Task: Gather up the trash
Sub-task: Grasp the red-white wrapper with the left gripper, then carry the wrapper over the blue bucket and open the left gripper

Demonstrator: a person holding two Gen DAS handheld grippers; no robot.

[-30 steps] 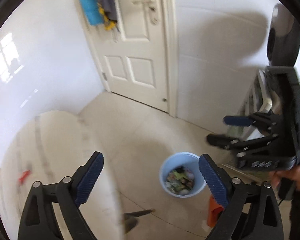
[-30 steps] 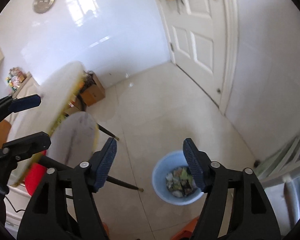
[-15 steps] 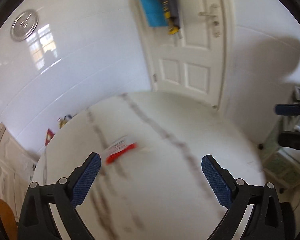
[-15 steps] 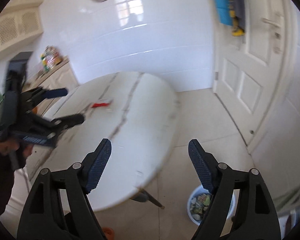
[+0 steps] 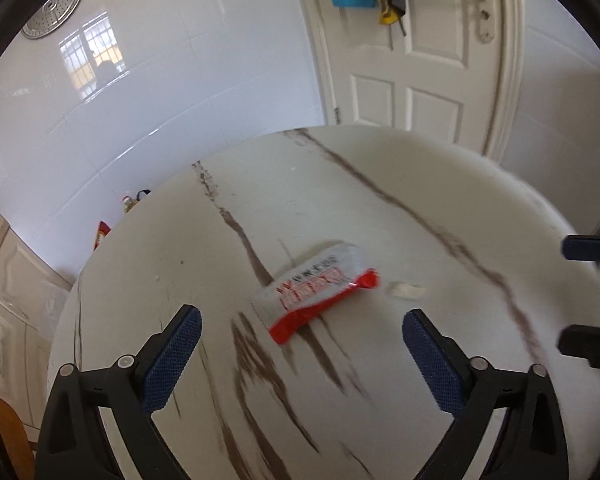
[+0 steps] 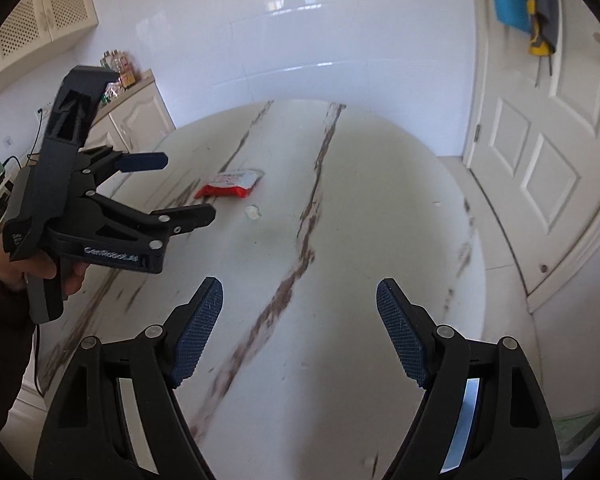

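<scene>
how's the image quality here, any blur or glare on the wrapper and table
Left wrist view: the red and white wrapper and the table veins are smeared by motion blur; wall tiles mirror a window. Right wrist view: sharper, the wrapper small, blur along the table's near veins; both show fisheye bending.

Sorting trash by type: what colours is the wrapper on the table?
White with red print and red edges; the wrapper shows best in the left wrist view.
</scene>
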